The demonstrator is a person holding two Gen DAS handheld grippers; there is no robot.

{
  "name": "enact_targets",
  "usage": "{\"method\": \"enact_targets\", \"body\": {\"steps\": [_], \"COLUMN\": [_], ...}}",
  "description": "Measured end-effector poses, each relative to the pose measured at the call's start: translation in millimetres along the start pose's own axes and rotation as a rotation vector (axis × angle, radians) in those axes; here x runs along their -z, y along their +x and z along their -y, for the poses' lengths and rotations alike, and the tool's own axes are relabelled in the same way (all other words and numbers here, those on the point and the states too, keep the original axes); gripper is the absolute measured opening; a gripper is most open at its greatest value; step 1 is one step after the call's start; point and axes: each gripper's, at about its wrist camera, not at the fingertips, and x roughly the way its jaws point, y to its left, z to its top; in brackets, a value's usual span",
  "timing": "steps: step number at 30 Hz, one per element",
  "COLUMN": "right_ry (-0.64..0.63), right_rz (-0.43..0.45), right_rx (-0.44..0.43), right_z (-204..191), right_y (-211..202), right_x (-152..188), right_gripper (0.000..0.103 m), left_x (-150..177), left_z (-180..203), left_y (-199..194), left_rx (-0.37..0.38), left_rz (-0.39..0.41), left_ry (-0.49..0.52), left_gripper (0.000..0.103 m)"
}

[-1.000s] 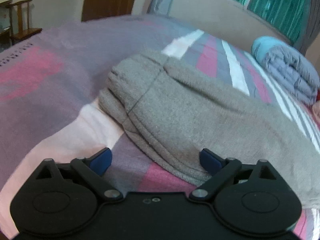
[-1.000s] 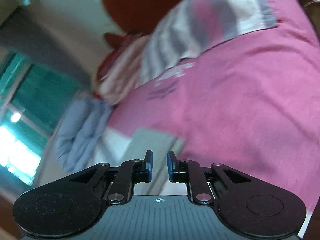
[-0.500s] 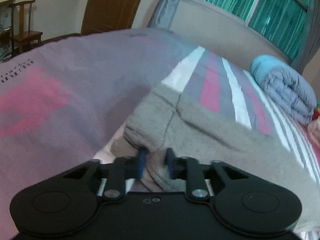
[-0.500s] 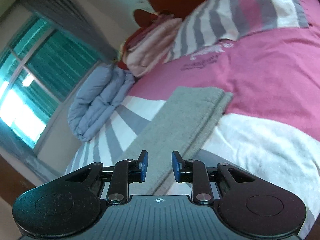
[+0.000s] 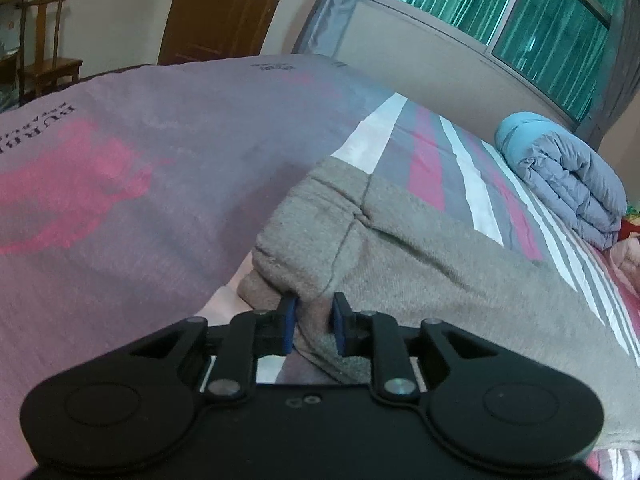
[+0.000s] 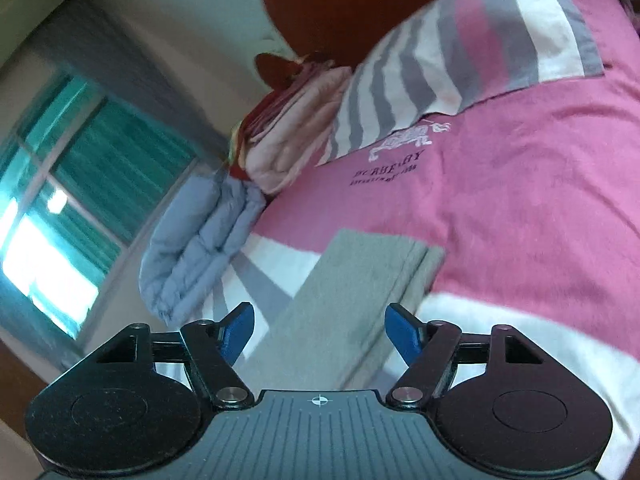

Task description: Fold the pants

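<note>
Grey pants (image 5: 420, 256) lie on the bed, waistband end toward the left wrist camera. My left gripper (image 5: 312, 322) is shut on the near edge of the waistband, grey fabric pinched between the blue pads. In the right wrist view the pants' leg end (image 6: 360, 284) lies flat on the bedspread. My right gripper (image 6: 324, 330) is wide open just above that leg, one blue pad on each side, not touching it.
The bed has a pink, grey and white striped bedspread (image 6: 540, 208). A rolled blue-grey quilt (image 5: 568, 176) and folded pink blankets (image 6: 296, 132) lie at the far side by the window. A wooden chair (image 5: 44, 56) and door stand beyond the bed.
My left gripper closed on the waistband edge and has lifted it slightly. My right gripper moved over the leg end and opened from nearly shut to wide.
</note>
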Motion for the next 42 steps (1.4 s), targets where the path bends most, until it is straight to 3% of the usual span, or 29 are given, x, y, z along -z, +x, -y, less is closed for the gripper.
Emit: {"method": "enact_targets", "body": {"steps": [1, 2, 6, 9, 11, 12, 15, 17, 21, 26, 29, 31, 33, 36, 37, 42], "right_ry": [0.023, 0.054, 0.172, 0.203, 0.179, 0.175, 0.144, 0.107, 0.156, 0.164, 0.149, 0.170, 0.147, 0.027, -0.037, -0.475], "right_rz": [-0.006, -0.019, -0.084, -0.117, -0.130, -0.146, -0.077, -0.058, -0.146, -0.082, -0.114, -0.127, -0.137, -0.048, -0.065, -0.346], "right_rx": [0.010, 0.021, 0.085, 0.082, 0.102, 0.110, 0.011, -0.007, 0.092, 0.029, 0.111, 0.114, 0.130, 0.166, 0.149, -0.096], "right_z": [4.0, 9.2, 32.8, 42.3, 42.3, 43.4, 34.5, 29.5, 59.3, 51.4, 55.0, 61.8, 52.2, 22.5, 9.5, -92.6], "right_y": [6.4, 13.8, 42.2, 56.3, 63.8, 66.8, 44.1, 32.1, 53.7, 39.9, 45.7, 49.6, 44.2, 14.5, 9.5, 27.8], "right_x": [-5.8, -11.1, -24.3, -28.5, -31.2, -33.5, -39.1, -37.5, -27.1, -29.3, -24.7, -22.3, -25.8, -24.2, -19.2, 52.5], "right_gripper": [0.053, 0.050, 0.043, 0.040, 0.009, 0.005, 0.005, 0.005, 0.005, 0.005, 0.005, 0.005, 0.005, 0.014, 0.014, 0.015], "left_x": [-2.6, -4.0, -7.2, -9.0, -10.3, -11.1, -12.5, -11.9, -12.6, -14.4, -14.7, -17.1, -18.7, -14.5, -10.8, 19.3], "left_z": [-0.3, 1.0, 2.1, 2.6, 3.9, 4.6, 5.3, 4.7, 5.1, 1.9, 0.9, 0.7, 3.3, 25.5, 38.5, 107.1], "left_y": [0.2, 1.3, 2.0, 3.6, 4.4, 5.2, 6.4, 6.9, 7.5, 7.9, 8.2, 6.4, -3.1, -31.1, -38.5, -33.8], "left_rx": [0.000, -0.001, -0.009, -0.016, -0.020, -0.021, -0.020, -0.016, -0.017, -0.003, 0.001, 0.003, -0.005, -0.032, -0.036, 0.056], "left_rz": [-0.003, -0.007, -0.023, -0.031, -0.038, -0.042, -0.046, -0.044, -0.049, -0.058, -0.059, -0.064, -0.044, 0.024, 0.050, 0.029], "left_ry": [-0.003, -0.002, 0.003, 0.004, 0.009, 0.012, 0.017, 0.015, 0.014, 0.013, 0.010, 0.006, 0.013, 0.097, 0.144, 0.274], "left_gripper": [0.012, 0.012, 0.012, 0.012, 0.012, 0.012, 0.012, 0.013, 0.013, 0.013, 0.013, 0.014, 0.021, 0.018, 0.019, 0.021]}}
